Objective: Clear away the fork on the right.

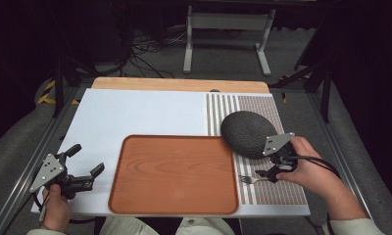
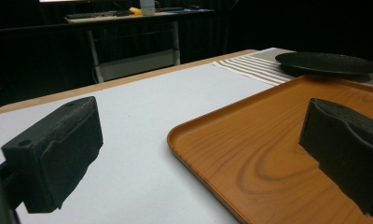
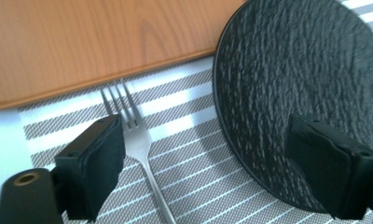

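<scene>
Between open right tongs [image 3: 205, 161]: fork [image 3: 137, 135]

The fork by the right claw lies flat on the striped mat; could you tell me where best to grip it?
Probably across the slim handle just behind the fork's tines, coming straight down. It lies flat, and the right claw is already open above it.

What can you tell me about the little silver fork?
The small silver metal fork has four thin tines and a slim, shiny handle. It lies flat on the striped grey-and-white placemat, tines pointing toward the brown wooden tray, with the round black textured plate beside it. The right gripper hovers over it with its jaws open; whether one jaw touches it is unclear.
</scene>
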`<action>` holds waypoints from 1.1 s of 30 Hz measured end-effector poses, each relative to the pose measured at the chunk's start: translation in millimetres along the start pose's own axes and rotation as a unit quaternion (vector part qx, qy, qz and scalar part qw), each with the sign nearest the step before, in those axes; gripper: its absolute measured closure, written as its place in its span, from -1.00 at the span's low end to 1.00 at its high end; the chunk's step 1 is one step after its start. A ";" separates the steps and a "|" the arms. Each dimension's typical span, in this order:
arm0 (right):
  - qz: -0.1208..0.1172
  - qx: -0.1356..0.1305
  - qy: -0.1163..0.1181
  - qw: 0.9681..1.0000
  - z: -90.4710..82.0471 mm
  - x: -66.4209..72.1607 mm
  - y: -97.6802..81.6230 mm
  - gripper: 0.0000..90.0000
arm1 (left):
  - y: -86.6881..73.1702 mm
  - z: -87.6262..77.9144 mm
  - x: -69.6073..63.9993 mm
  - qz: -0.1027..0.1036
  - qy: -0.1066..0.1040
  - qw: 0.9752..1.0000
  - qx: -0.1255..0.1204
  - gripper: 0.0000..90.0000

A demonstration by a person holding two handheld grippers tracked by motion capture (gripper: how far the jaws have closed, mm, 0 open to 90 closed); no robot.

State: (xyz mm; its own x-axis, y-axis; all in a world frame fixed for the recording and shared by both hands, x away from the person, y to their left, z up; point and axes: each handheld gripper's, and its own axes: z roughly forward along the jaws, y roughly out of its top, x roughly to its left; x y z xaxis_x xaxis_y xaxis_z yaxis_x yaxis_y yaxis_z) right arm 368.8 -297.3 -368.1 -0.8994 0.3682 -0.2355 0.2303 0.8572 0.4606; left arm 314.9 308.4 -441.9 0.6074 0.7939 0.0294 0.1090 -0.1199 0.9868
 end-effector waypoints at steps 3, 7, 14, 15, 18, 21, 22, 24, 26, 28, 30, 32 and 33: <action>-0.006 0.012 0.006 1.000 0.8 0.3 0.2 -0.68 | 0.0 -0.1 0.4 0.001 0.000 1.000 0.000 -1.00; -0.021 0.019 0.015 0.999 1.1 -1.6 2.0 -0.66 | -0.1 -0.2 0.4 0.000 0.001 1.000 0.000 -1.00; -0.036 0.054 0.041 0.997 4.4 -4.0 5.0 -0.61 | -0.5 -0.3 0.7 0.000 0.001 1.000 0.002 -1.00; -0.038 0.061 0.046 0.996 5.8 -4.2 5.3 -0.58 | -0.5 -0.4 0.8 0.000 0.001 1.000 0.002 -1.00; -0.039 0.075 0.053 0.995 8.7 -3.4 5.9 -0.57 | -0.5 -0.4 0.9 0.000 0.001 1.000 0.001 -1.00; -0.059 0.089 0.063 0.992 14.5 -3.7 6.5 -0.57 | -0.5 -0.4 0.8 0.000 0.001 1.000 0.002 -1.00; -0.061 0.096 0.065 0.991 16.3 -3.0 6.5 -0.56 | -0.5 -0.4 0.8 0.000 0.001 1.000 0.002 -1.00; -0.058 0.107 0.074 0.990 20.3 -2.4 5.5 -0.45 | -0.4 -0.4 0.7 0.000 0.002 1.000 0.001 -1.00; -0.048 0.125 0.084 0.987 24.2 -1.2 3.1 -0.39 | -0.3 -0.4 0.8 0.001 0.000 1.000 0.002 -1.00; -0.056 0.139 0.092 0.984 31.7 0.3 0.2 -0.36 | -0.5 -0.1 0.6 0.000 0.000 1.000 0.003 -1.00; -0.062 0.144 0.097 0.983 33.3 0.3 -0.5 -0.32 | -0.8 0.4 0.6 -0.001 0.001 1.000 0.003 -1.00; -0.064 0.153 0.107 0.980 37.2 1.9 -1.9 -0.23 | -0.9 0.6 0.7 -0.001 0.000 1.000 0.003 -1.00; -0.071 0.158 0.111 0.979 39.3 2.4 -2.5 -0.15 | -0.9 0.6 0.7 -0.001 0.000 1.000 0.003 -1.00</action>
State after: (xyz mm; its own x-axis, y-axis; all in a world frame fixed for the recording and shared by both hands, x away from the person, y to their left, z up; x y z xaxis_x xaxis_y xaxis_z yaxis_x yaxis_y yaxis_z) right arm 380.7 -284.4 -403.4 -0.9812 0.1805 -0.0688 0.1696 0.9754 0.1406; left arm 315.6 308.7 -442.8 0.6077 0.7937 0.0272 0.1149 -0.1218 0.9859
